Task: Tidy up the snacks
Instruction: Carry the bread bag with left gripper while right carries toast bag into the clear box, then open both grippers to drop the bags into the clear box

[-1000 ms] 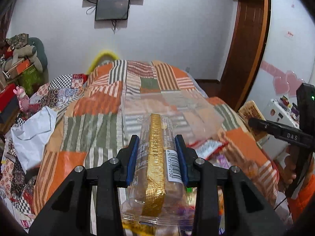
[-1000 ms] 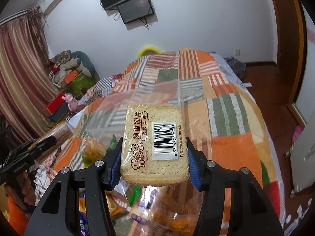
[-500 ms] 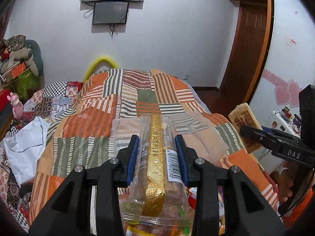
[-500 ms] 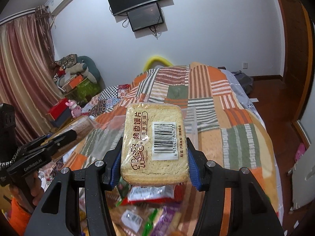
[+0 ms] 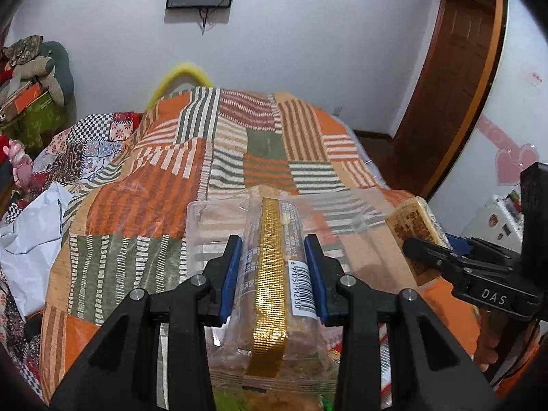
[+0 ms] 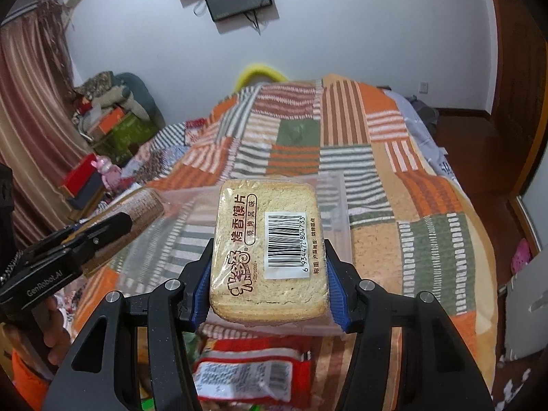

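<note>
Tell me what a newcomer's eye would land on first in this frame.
Two packets held up close: the right claw clamps a clear-wrapped packet of toasted bread slices with a white barcode label, and the left claw clamps a clear snack packet with a gold strip. Behind both lies a clear plastic box on the orange and green striped patchwork quilt.
</note>
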